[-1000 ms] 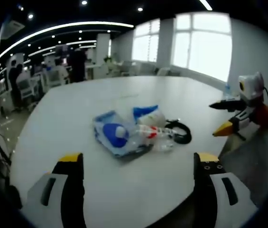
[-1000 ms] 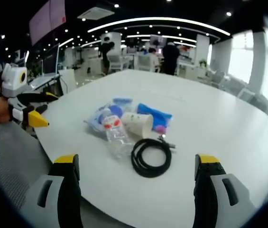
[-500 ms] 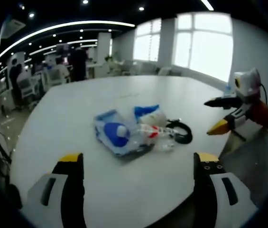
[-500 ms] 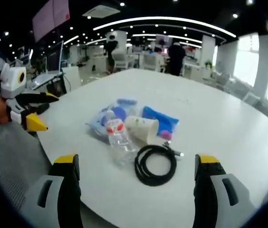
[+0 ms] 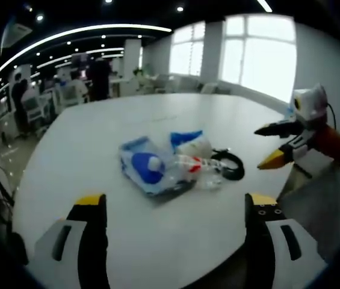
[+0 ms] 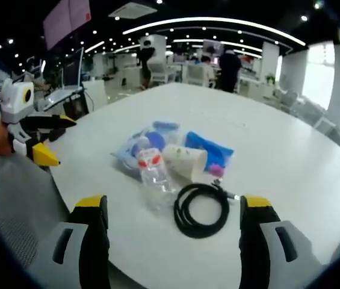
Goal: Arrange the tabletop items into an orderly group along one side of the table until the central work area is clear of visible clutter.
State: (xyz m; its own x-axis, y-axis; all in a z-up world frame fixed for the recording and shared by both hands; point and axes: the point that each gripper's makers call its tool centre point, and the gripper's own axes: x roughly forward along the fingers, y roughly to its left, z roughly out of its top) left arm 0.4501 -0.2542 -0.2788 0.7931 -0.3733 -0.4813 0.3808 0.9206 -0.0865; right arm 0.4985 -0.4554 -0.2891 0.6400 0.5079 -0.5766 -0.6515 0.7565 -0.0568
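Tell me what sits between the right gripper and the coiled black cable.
Nothing visible: bare white table lies between the open right gripper and the coiled black cable. The plastic bottle lies just beside the cable.

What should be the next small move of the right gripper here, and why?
Probably ease the right gripper forward and down onto the coiled black cable. Its jaws are open and empty, and the cable is the nearest item of the pile, lying apart from the plastic bottle and paper cup on the white table.

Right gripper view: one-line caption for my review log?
Open right tool faces coiled black cable, plastic bottle, paper cup and blue bags clustered on white table.
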